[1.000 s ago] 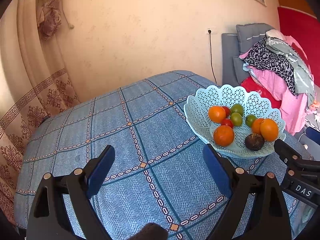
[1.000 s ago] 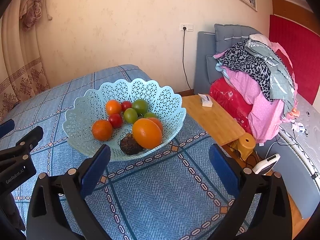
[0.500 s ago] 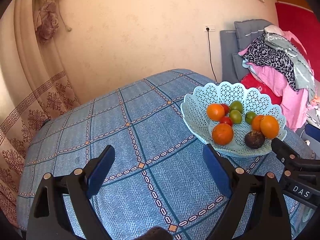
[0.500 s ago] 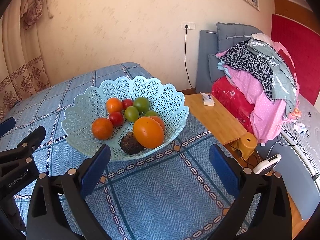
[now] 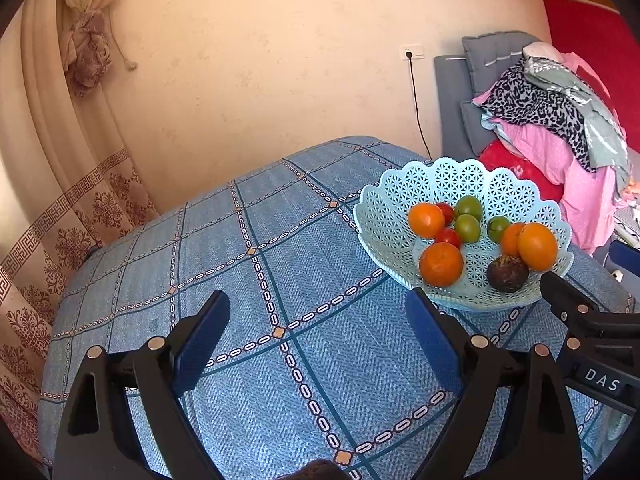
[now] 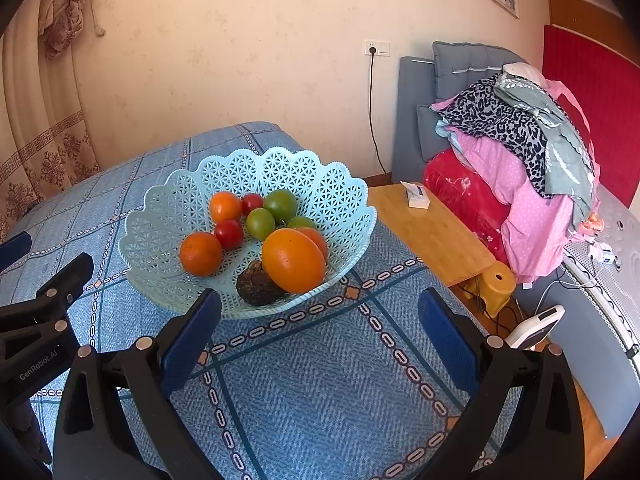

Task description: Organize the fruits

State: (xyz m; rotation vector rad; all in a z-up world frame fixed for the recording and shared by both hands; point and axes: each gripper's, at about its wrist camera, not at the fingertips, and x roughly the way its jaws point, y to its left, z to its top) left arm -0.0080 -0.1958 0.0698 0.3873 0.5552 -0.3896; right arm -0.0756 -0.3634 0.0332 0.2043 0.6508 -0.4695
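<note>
Here, at the far left, a patterned beige curtain [image 5: 60, 216] hangs beside the table, which is covered by a blue checked tablecloth [image 5: 256, 280]. The left gripper [image 5: 316, 320] hovers above the bare cloth with its blue pads spread wide and nothing between them. To its right sits the pale blue lattice basket [image 5: 384, 232], holding the fruits: two oranges [image 5: 441, 264] toward its left side, two red tomatoes [image 5: 448, 237] between them, green fruits [image 5: 467, 227] toward the back, a dark brown fruit [image 5: 507, 273] at the front and two more oranges touching each other at the right. In the right wrist view, the right gripper [image 6: 320, 320] is likewise released, jaws wide apart and empty, hanging over the cloth just in front of the basket [image 6: 160, 224], where the large orange [image 6: 293, 260] leans against the dark fruit [image 6: 256, 290]. Further right stand a wooden side table [image 6: 436, 236] carrying a small white box [image 6: 416, 196], then a grey sofa piled with clothes [image 6: 524, 152], and a white device [image 6: 536, 326] low on the floor.
</note>
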